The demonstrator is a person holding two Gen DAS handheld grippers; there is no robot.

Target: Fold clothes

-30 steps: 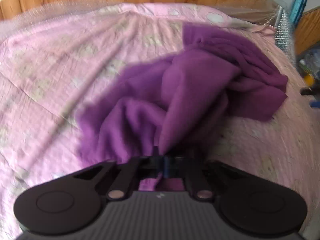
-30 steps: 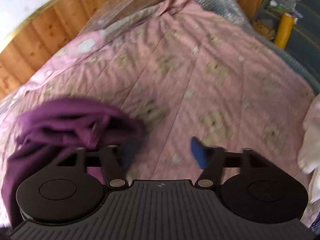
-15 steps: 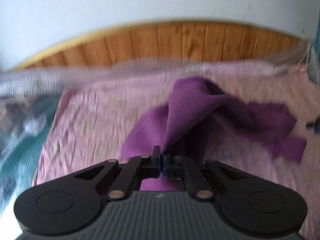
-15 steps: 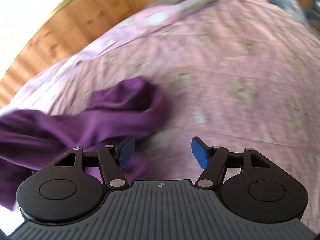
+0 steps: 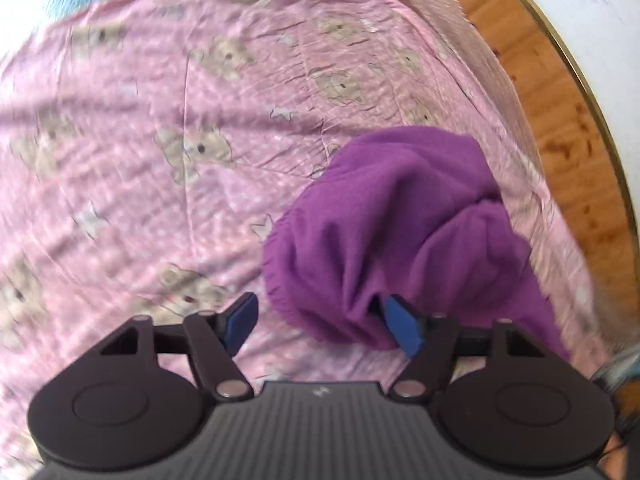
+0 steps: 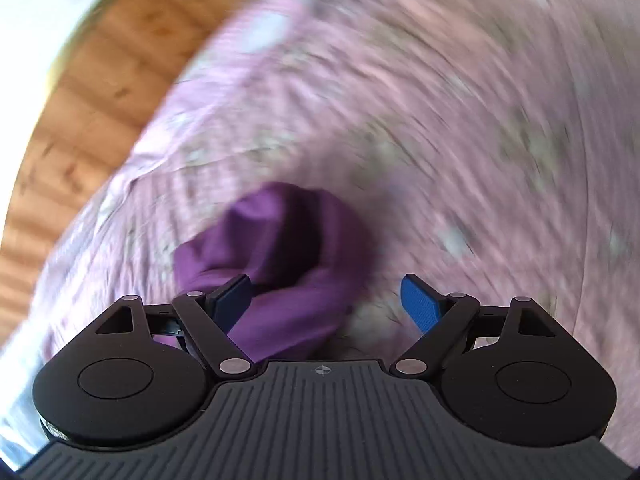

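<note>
My left gripper [image 5: 320,322] has its fingers spread wide with nothing held, though the right-hand blue pad [image 5: 402,330] sits against a fold of the purple garment [image 5: 400,232]. The garment lies in a rumpled heap on the pink bedsheet [image 5: 160,140], close to the wooden wall panelling [image 5: 568,140] — bunched, no flat panels or clean edges showing. My right gripper [image 6: 328,304] is just as wide open and empty, hanging over the same heap [image 6: 280,248]; that view is badly smeared, so I cannot judge how high it hangs above the cloth. As I see it, the chief risk is closing on the wrong thing: with the fabric piled on itself, a pinch here would likely catch several layers, or a mid-body fold rather than a hem, and lifting that would only drag the lump about. The soft sheet beneath could also get nipped along with the garment. And with the picture blurred — I would not trust my aim until it steadies.
</note>
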